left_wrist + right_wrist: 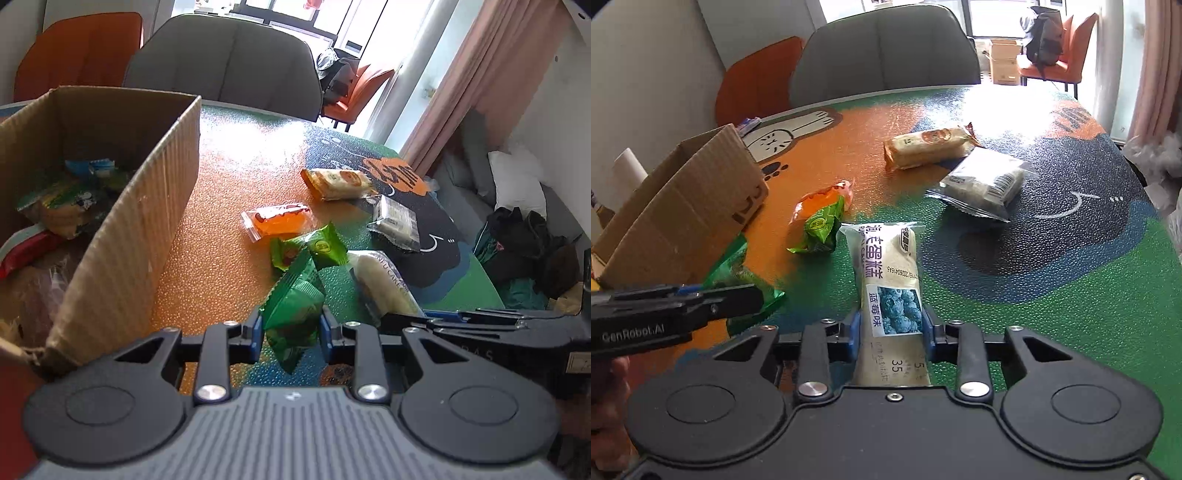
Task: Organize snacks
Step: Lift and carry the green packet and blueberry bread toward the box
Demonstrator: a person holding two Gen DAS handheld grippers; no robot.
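My left gripper (pixel 291 328) is shut on a green snack packet (pixel 293 306), held just right of the cardboard box (pixel 147 206). My right gripper (pixel 891 328) is shut on a long white blueberry cake pack (pixel 886 266) that lies on the table. The box (pixel 679 206) holds several snacks (pixel 59 206). On the table lie another green packet (pixel 325 247) (pixel 822 229), an orange jelly packet (pixel 279 219), a tan biscuit pack (pixel 338 182) (pixel 929 146) and a clear wafer pack (pixel 395 221) (pixel 984 184).
The table carries a colourful cartoon mat (pixel 1052 258). A grey chair (pixel 225 62) and an orange chair (pixel 79 51) stand behind the table. A sofa with dark clothes (pixel 524 236) is at the right. The left gripper shows in the right wrist view (pixel 701 299).
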